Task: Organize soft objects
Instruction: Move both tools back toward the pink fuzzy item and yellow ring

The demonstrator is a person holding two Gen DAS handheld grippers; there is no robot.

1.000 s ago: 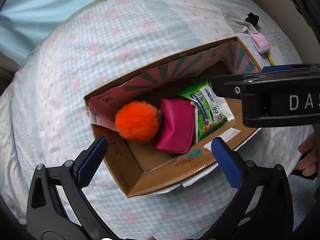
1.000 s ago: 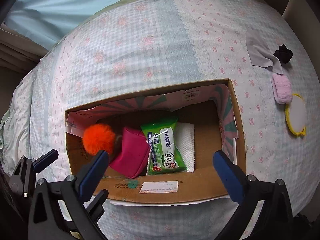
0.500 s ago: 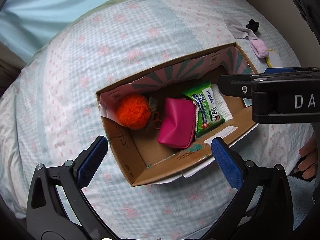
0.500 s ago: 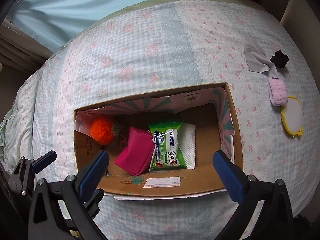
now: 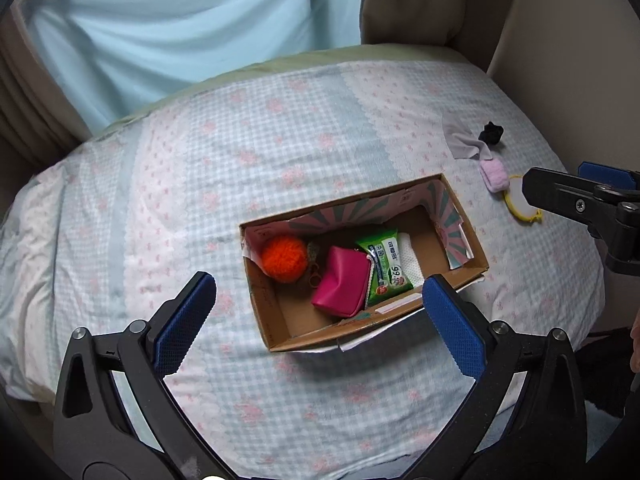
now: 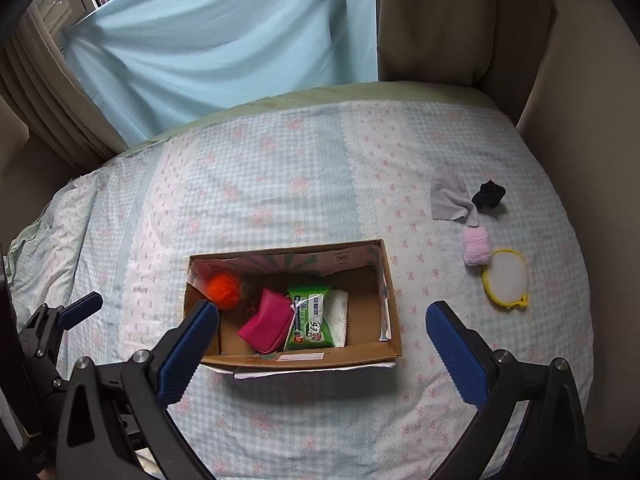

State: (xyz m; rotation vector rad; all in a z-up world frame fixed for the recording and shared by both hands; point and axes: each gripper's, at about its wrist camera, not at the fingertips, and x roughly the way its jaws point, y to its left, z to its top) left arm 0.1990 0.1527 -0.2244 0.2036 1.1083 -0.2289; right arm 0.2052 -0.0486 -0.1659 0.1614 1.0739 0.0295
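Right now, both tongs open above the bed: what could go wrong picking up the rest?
1. The grey cloth overlaps the pink pad and touches the black scrunchie; one pinch may drag a neighbour.
2. The pad rests against the yellow ring, which may shift with it.
3. The box is free only at its right end; a drop elsewhere lands on the wipes or pouch.

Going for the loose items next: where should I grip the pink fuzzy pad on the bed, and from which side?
Grip the pink fuzzy pad across its narrow width, coming straight down with the right gripper, now open. It lies flat, and its ends touch the grey cloth and yellow-rimmed disc, so the long sides are freer.
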